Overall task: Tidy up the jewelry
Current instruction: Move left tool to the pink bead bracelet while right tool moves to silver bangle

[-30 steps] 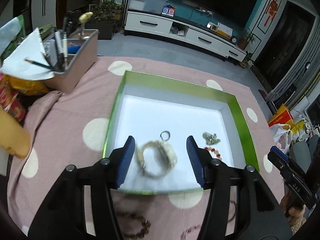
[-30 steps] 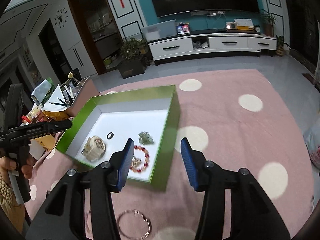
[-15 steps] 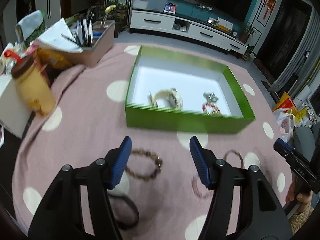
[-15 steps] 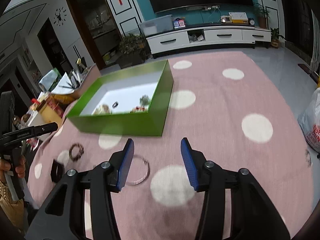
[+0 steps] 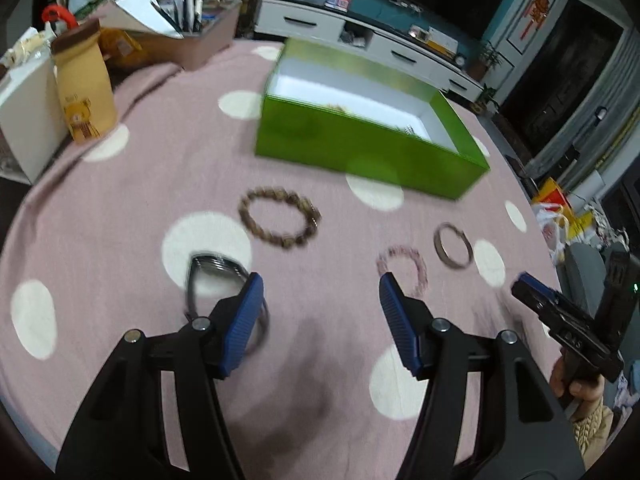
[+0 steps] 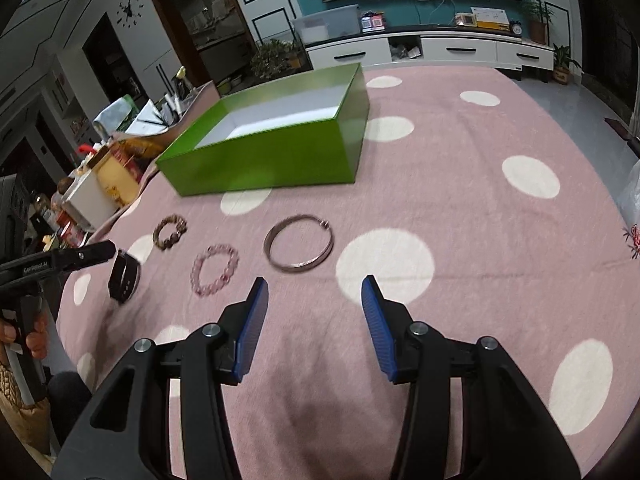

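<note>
A green box point(image 5: 360, 152) with a white inside stands on the pink dotted cloth, and a little jewelry shows over its near wall. On the cloth in front of it lie a brown bead bracelet point(image 5: 280, 216), a pink bead bracelet point(image 5: 402, 264), a silver bangle point(image 5: 454, 245) and a black watch point(image 5: 212, 268). My left gripper point(image 5: 320, 300) hovers open over bare cloth, its left finger partly hiding the watch. My right gripper point(image 6: 314, 300) is open just short of the silver bangle point(image 6: 299, 248), with the pink bracelet point(image 6: 215, 269), brown bracelet point(image 6: 170, 232) and watch point(image 6: 124, 276) to its left.
A yellow paper bag point(image 5: 84, 92), a white box point(image 5: 24, 120) and a brown organiser with pens point(image 5: 192, 36) crowd the table's far left. A hand point(image 5: 576, 384) holds the other gripper at the right edge. The pink cloth point(image 6: 480, 208) stretches right of the green box point(image 6: 272, 160).
Both grippers have drawn back from over the green box toward the near side. The box now sits farther off and the loose jewelry on the cloth has come into view.
</note>
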Tool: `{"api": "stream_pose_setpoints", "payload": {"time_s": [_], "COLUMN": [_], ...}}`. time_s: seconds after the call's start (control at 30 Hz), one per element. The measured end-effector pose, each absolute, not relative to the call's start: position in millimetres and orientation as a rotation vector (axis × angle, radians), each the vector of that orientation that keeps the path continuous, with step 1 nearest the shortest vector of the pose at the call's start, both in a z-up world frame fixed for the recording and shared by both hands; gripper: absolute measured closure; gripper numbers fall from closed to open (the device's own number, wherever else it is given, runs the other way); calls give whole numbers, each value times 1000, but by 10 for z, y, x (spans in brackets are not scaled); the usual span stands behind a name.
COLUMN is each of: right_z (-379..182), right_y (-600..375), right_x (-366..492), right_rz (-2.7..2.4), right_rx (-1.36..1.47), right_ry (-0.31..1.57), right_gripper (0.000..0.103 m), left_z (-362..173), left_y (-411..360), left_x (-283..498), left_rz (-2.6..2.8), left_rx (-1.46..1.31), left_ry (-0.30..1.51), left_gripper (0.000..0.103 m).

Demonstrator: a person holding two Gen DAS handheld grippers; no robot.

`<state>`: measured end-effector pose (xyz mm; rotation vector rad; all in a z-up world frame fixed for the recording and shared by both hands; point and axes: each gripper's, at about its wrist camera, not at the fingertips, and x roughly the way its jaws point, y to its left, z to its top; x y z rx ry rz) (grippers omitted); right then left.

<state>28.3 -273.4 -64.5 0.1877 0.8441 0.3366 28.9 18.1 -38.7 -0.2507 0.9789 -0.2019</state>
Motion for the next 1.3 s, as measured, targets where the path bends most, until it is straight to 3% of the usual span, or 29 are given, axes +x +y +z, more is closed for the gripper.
{"api": "stream_pose_setpoints", "payload": {"time_s": [0.33,0.87,1.1,1.3], "right_z": [-722,-767,-739,-758], "right_y": [-2467,-2327,-2233,-2123], "right_x": [185,279,422,569], "right_rz": [385,384,387,399], "right_rx": [117,17,-56,-137], "right_ry": [847,826,812,810], "right_gripper": [54,54,54,54], "left_z": [-561,-720,-745,-804], "left_y": [159,-304,-554,-688], "left_x": [59,356,561,664], "left_rz": [-288,-302,-240,-213], "left_rx": [-281,-214,-107,-37], "left_ry": [989,1044,1040,1037], "left_gripper": [42,44,54,55]}}
